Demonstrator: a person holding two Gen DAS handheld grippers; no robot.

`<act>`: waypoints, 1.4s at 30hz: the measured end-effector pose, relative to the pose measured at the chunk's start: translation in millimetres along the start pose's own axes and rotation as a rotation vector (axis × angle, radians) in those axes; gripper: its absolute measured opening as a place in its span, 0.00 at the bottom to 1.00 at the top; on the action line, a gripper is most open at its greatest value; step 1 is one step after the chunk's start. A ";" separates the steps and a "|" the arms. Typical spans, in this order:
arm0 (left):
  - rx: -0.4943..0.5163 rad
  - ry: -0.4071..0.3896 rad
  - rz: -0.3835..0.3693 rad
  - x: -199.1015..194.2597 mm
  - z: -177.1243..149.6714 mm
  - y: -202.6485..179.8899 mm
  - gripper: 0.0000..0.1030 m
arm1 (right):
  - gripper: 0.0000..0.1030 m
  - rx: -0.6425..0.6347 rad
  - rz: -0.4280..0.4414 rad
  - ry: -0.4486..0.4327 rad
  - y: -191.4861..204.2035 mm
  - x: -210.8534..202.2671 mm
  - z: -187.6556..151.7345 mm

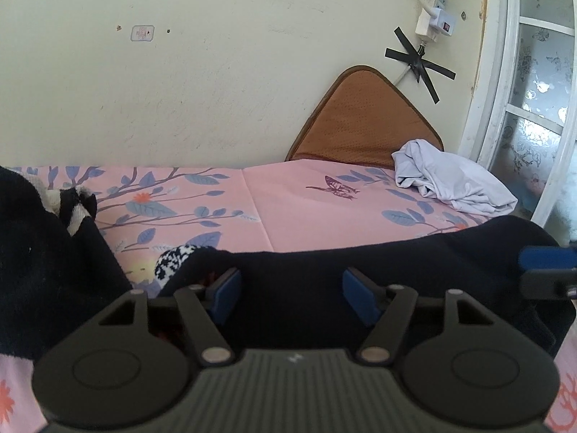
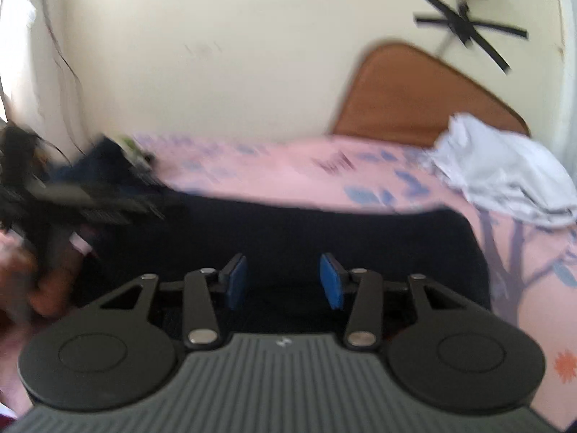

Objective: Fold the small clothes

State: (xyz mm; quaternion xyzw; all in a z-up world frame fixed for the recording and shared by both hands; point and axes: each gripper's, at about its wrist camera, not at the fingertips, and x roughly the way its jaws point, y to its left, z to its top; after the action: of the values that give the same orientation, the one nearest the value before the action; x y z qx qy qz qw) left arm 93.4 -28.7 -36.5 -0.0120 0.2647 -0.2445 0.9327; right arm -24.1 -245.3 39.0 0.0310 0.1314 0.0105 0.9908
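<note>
Right up close in the left wrist view, the left hand-held gripper (image 1: 291, 290) sits low over a dark navy, soft-looking garment (image 1: 378, 270) spread flat across the bed, and its blue pads stand apart with nothing pinched between them, so it's open. Just past its left finger there's a black-and-white patterned bit of fabric (image 1: 175, 260) poking out at the garment's edge. Same story in the right wrist view: the right hand-held gripper (image 2: 283, 281) hovers over the same navy cloth (image 2: 324, 227), jaws apart and not pressing on anything, though that shot is pretty blurry. At the far right edge of the left view you can catch the blue pad (image 1: 546, 257) of the other gripper, over the garment's right end. Off to the left there's a heap of dark clothing with a black-and-cream striped knit piece (image 1: 77, 207) on top. Everything lies on a pink bedsheet printed with blue leaves and a butterfly (image 1: 288, 198). Further back on the right, a crumpled pale lavender garment (image 1: 450, 180) sits near a brown, rounded-corner mat (image 1: 360, 119) leaning on the cream wall (image 1: 216, 72), where a white power strip (image 1: 432, 11) hangs among crosses of black tape (image 1: 420, 63).
</note>
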 end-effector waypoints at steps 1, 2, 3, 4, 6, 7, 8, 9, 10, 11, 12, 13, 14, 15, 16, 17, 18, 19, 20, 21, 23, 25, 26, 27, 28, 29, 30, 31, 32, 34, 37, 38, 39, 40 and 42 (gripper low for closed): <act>0.000 0.000 0.000 -0.1 0.0 -0.2 0.63 | 0.51 -0.002 0.024 -0.010 4.8 -1.4 1.7; 0.000 0.000 0.000 -0.1 -0.1 -0.3 0.63 | 0.52 -0.006 0.043 -0.008 9.7 0.1 1.9; -0.002 0.001 -0.003 -0.2 -0.1 0.0 0.63 | 0.52 -0.010 0.052 0.005 14.0 4.4 0.3; -0.005 0.001 -0.006 -0.6 -0.1 0.6 0.63 | 0.53 -0.015 0.050 0.024 16.7 10.3 -2.6; -0.013 0.001 -0.014 -1.2 -0.2 1.9 0.63 | 0.53 0.016 0.031 0.107 15.4 29.2 -13.7; -0.015 0.002 -0.017 -1.3 -0.4 2.2 0.63 | 0.55 0.075 0.040 0.171 10.8 40.3 -21.7; -0.016 0.001 -0.017 -1.5 -0.4 2.4 0.63 | 0.56 0.113 0.043 0.134 9.5 36.9 -28.0; -0.016 0.001 -0.017 -1.6 -0.6 2.2 0.63 | 0.57 0.122 0.058 0.138 12.2 32.9 -29.7; -0.015 0.001 -0.019 -1.4 -0.7 2.3 0.65 | 0.58 0.112 0.064 0.147 17.1 27.9 -29.4; -0.014 0.002 -0.022 -1.4 -0.8 2.2 0.67 | 0.59 0.106 0.087 0.162 21.8 22.6 -29.9; -0.013 0.001 -0.024 -1.3 -0.9 1.5 0.68 | 0.60 0.100 0.102 0.174 25.2 18.9 -31.2; -0.010 0.001 -0.029 -1.6 -1.0 1.1 0.71 | 0.60 0.078 0.101 0.182 28.7 14.9 -32.6; -0.006 -0.001 -0.031 -2.1 -1.2 0.0 0.74 | 0.60 0.061 0.099 0.193 30.7 11.7 -32.7; -0.002 -0.002 -0.032 -2.6 -1.6 -0.6 0.74 | 0.60 0.068 0.106 0.205 29.1 9.6 -31.3; 0.001 -0.004 -0.030 -3.2 -1.7 -1.5 0.74 | 0.59 0.091 0.119 0.215 26.3 8.2 -28.4; 0.001 -0.006 -0.030 -3.7 -1.8 -1.9 0.75 | 0.59 0.118 0.134 0.216 21.9 5.0 -24.7; -0.001 -0.008 -0.033 -4.4 -1.9 -1.5 0.75 | 0.59 0.142 0.143 0.199 17.1 0.4 -19.2; -0.004 -0.009 -0.037 -4.9 -1.9 -0.8 0.75 | 0.59 0.156 0.142 0.168 15.5 -3.4 -12.7; -0.008 -0.009 -0.039 -4.9 -1.7 0.1 0.75 | 0.59 0.161 0.130 0.122 12.3 -9.7 -4.1; -0.012 -0.008 -0.041 -4.9 -1.4 0.6 0.75 | 0.59 0.157 0.116 0.084 11.2 -14.0 1.9; -0.014 -0.006 -0.040 -4.8 -1.3 0.7 0.75 | 0.59 0.132 0.070 0.009 9.8 -20.1 13.9; -0.011 -0.002 -0.035 -4.1 -1.3 -0.5 0.75 | 0.59 0.097 0.012 -0.043 10.8 -20.3 20.9; -0.007 0.000 -0.030 -3.7 -1.5 -1.6 0.75 | 0.59 0.083 -0.008 -0.063 9.2 -19.8 22.9; -0.002 0.001 -0.026 -3.5 -1.6 -2.4 0.75 | 0.58 0.081 -0.022 -0.076 5.4 -17.2 23.4; 0.003 0.002 -0.022 -3.3 -1.8 -3.3 0.75 | 0.58 0.092 -0.039 -0.077 -1.0 -12.0 22.7; 0.008 0.003 -0.018 -3.1 -1.9 -4.0 0.75 | 0.58 0.106 -0.065 -0.072 -8.9 -6.2 21.7; 0.011 0.004 -0.015 -2.8 -2.0 -4.7 0.75 | 0.58 0.116 -0.107 -0.059 -18.6 1.5 17.9; 0.014 0.006 -0.013 -2.4 -2.1 -5.0 0.75 | 0.58 0.126 -0.154 -0.032 -25.8 10.7 12.9; 0.016 0.007 -0.014 -2.2 -2.1 -5.2 0.75 | 0.55 0.150 -0.219 0.025 -38.4 23.7 3.9; 0.023 0.008 -0.010 -2.3 -2.5 -5.9 0.75 | 0.53 0.205 -0.189 0.014 -62.0 28.5 -18.1; 0.024 0.008 -0.009 -2.6 -2.8 -6.0 0.75 | 0.52 0.160 -0.227 0.044 -51.4 23.5 -14.7; 0.024 0.007 -0.010 -2.7 -2.8 -6.1 0.75 | 0.53 0.132 -0.239 0.051 -46.5 23.4 -12.5; 0.022 0.004 -0.011 -3.3 -2.8 -6.2 0.75 | 0.53 0.107 -0.250 0.053 -42.2 20.5 -10.0; 0.020 0.001 -0.013 -4.0 -3.0 -6.3 0.75 | 0.53 0.095 -0.254 0.045 -40.5 17.3 -7.1; 0.015 -0.002 -0.018 -4.5 -2.9 -5.1 0.76 | 0.55 0.086 -0.263 -0.015 -40.0 3.8 1.8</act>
State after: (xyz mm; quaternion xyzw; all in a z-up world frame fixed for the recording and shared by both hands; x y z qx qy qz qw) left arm 86.3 -30.8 -36.0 -0.0077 0.2620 -0.2551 0.9307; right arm -19.4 -285.2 37.2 0.0559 0.1274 -0.1256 0.9823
